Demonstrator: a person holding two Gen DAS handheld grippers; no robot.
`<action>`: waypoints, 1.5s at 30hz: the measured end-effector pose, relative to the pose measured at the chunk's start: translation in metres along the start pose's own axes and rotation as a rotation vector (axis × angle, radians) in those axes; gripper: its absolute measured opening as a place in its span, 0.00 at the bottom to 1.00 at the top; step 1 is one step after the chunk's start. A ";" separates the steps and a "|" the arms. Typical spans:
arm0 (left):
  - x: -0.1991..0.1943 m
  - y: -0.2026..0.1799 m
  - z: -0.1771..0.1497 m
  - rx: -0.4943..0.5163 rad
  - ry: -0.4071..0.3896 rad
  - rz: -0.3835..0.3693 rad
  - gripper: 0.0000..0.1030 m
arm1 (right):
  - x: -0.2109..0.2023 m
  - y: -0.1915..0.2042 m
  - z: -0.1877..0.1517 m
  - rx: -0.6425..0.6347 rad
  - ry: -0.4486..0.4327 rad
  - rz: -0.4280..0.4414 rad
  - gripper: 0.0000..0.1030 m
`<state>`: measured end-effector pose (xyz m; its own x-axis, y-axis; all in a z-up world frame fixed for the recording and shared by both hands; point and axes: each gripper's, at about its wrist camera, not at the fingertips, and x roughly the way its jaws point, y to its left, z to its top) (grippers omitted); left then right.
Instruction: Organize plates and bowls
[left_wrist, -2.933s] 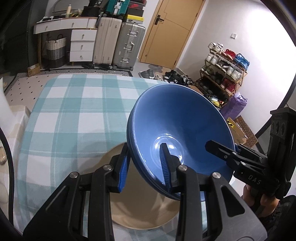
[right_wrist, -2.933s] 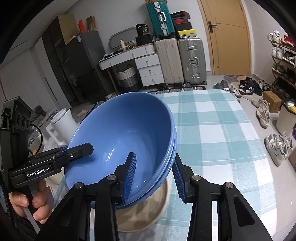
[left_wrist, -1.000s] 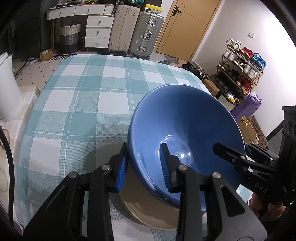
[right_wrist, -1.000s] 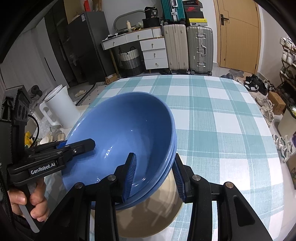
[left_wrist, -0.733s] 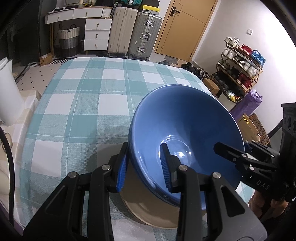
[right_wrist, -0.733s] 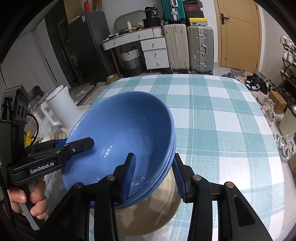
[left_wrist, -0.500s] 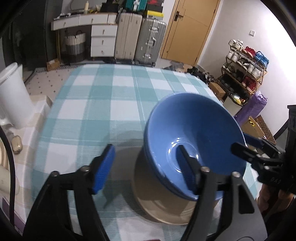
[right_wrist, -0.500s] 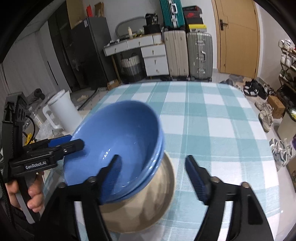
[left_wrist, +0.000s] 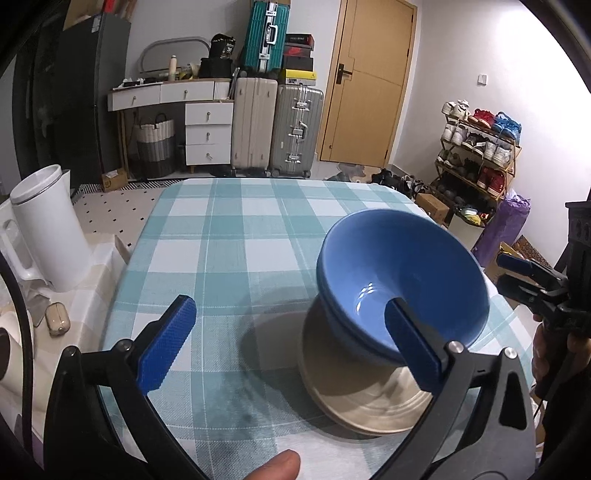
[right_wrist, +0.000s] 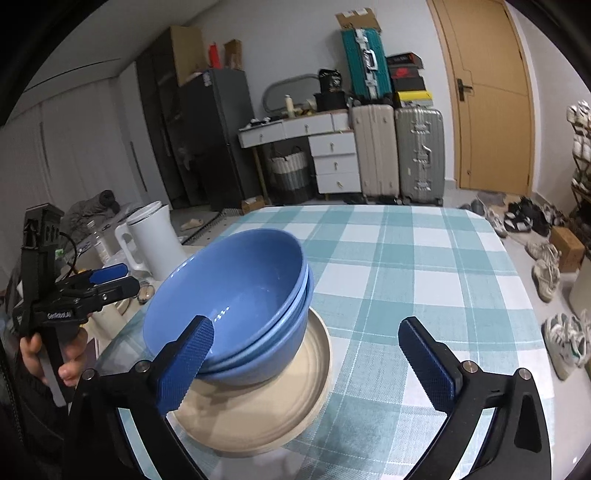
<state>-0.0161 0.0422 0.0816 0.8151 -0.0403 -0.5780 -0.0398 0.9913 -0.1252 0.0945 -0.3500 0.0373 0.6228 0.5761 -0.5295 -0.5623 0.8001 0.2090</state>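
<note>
Two nested blue bowls (left_wrist: 399, 280) rest on a stack of beige plates (left_wrist: 365, 398) near the table's front edge; they also show in the right wrist view, bowls (right_wrist: 236, 295) on plates (right_wrist: 258, 406). My left gripper (left_wrist: 291, 343) is open and empty, drawn back, its right finger in front of the bowls. My right gripper (right_wrist: 314, 362) is open and empty, its left finger in front of the bowls' near side. Each gripper shows in the other's view, beside the stack.
The table wears a teal and white checked cloth (left_wrist: 236, 240). A white kettle (left_wrist: 48, 229) stands on a low surface left of the table. Suitcases (left_wrist: 277, 125), drawers and a shoe rack (left_wrist: 476, 155) stand farther back.
Both grippers held the nested bowls by the rim, lowered them onto the plates, then opened and drew back. The bowls now rest on the plates.
</note>
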 end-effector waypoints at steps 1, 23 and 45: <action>-0.001 0.001 -0.004 0.001 -0.005 -0.003 0.99 | 0.000 0.000 -0.003 -0.010 -0.007 0.004 0.99; 0.005 0.000 -0.069 0.068 -0.117 -0.051 0.99 | -0.005 0.000 -0.058 -0.091 -0.121 0.068 0.99; 0.000 -0.012 -0.081 0.159 -0.174 -0.106 0.99 | -0.014 0.007 -0.073 -0.146 -0.193 0.099 0.99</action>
<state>-0.0629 0.0198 0.0178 0.8977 -0.1361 -0.4190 0.1311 0.9905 -0.0410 0.0418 -0.3645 -0.0131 0.6449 0.6831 -0.3428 -0.6898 0.7133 0.1240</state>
